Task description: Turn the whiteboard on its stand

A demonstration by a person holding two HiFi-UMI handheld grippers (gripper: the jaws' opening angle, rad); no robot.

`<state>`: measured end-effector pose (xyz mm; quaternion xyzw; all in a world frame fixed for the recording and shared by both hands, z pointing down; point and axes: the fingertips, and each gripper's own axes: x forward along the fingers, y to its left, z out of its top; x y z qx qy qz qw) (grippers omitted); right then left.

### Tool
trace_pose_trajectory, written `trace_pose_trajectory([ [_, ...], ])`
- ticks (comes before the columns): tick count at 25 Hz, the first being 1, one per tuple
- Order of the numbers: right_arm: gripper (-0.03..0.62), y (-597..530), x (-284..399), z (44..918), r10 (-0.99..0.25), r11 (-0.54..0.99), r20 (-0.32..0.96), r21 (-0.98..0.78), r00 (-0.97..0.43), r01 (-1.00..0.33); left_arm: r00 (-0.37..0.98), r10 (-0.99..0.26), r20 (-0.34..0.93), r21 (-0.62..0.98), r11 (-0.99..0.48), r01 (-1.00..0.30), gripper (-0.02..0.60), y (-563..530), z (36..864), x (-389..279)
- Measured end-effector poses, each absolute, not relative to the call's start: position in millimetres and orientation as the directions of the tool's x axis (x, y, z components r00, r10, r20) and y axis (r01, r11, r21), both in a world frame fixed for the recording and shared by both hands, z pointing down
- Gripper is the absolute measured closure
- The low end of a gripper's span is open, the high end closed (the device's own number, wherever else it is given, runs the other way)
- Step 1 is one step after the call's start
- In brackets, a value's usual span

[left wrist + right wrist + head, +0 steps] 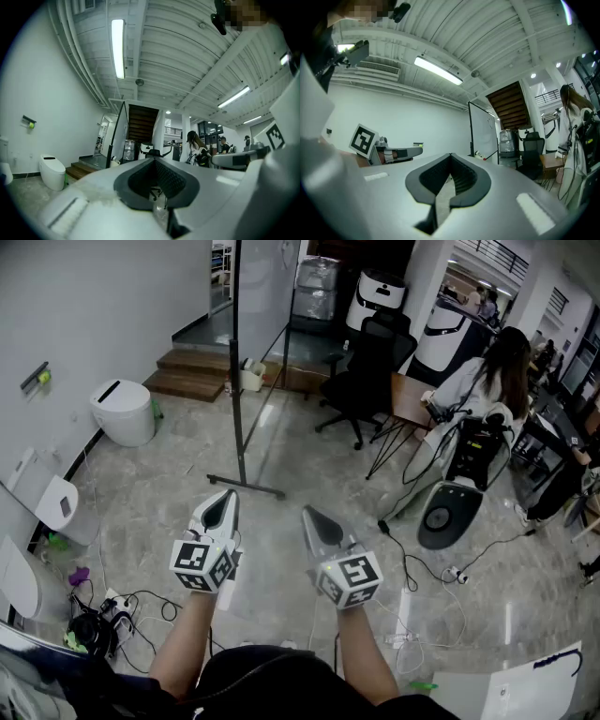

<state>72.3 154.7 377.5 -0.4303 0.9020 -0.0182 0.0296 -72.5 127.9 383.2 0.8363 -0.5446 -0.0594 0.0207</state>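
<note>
judged the task not begun. found the whiteboard [267, 287] upright on its stand [241, 418] across the floor, well apart from left gripper [225, 501] and right gripper [314, 518], both clenched on nothing. remaining: approaching, gripping, turning.

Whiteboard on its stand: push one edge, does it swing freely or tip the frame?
Probably swings rather than flexes: the whiteboard looks like a rigid flat panel on a thin post. It could tip if shoved high, since the foot is one slim bar. Things on its tray may slide off.
</note>
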Motion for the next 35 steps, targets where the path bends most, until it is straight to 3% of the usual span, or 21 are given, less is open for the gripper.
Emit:
trace_pose_trajectory([
  [26, 0.586, 153, 105, 410, -0.689, 0.723, 0.0, -0.065, -0.724, -0.688, 0.37, -0.928, -0.05, 0.123, -0.373, -0.92, 0.583, 117, 405, -25],
  [35, 0.585, 145, 129, 416, -0.68, 0.732, 0.031, -0.042, -0.733, -0.681, 0.427, -0.903, -0.037, 0.092, -0.429, -0.899, 0.578, 107, 407, 12],
])
